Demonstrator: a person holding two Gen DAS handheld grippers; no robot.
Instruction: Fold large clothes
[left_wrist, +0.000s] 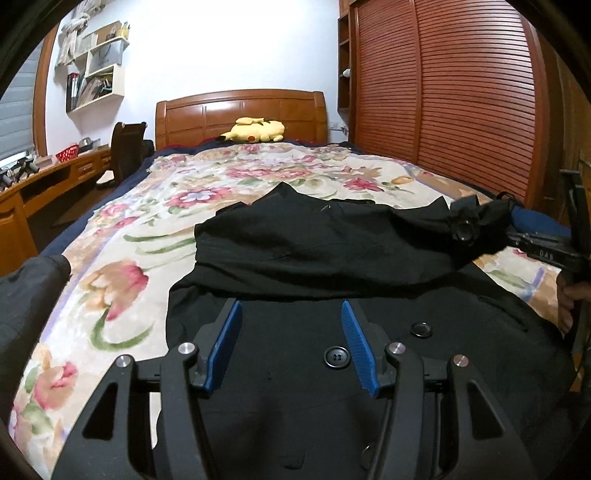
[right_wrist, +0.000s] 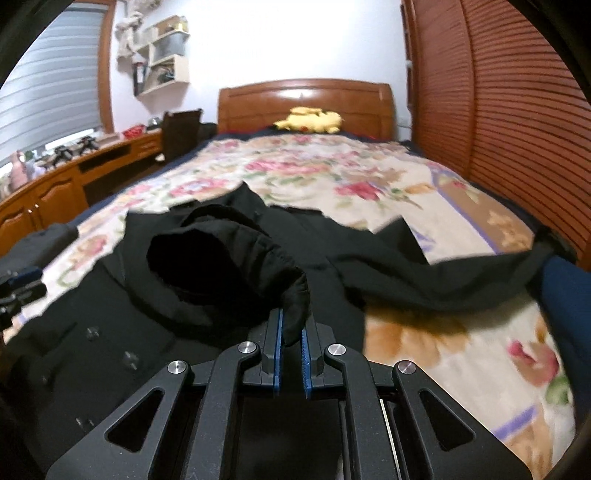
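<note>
A floral blanket (left_wrist: 258, 173) is spread over the bed. A yellow plush toy (left_wrist: 256, 130) is laid against the wooden headboard (left_wrist: 240, 110); wall shelves (left_wrist: 98, 74) are cluttered.

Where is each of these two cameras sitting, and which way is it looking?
Left wrist view: on the left gripper, looking up the bed toward the headboard; its open blue fingers hover over the black coat.
Right wrist view: on the right gripper, facing the same way; its fingers pinch the coat's sleeve.
Shared: coat, floral bed, headboard, yellow plush toy. The left view also shows a hand at its right edge.
</note>
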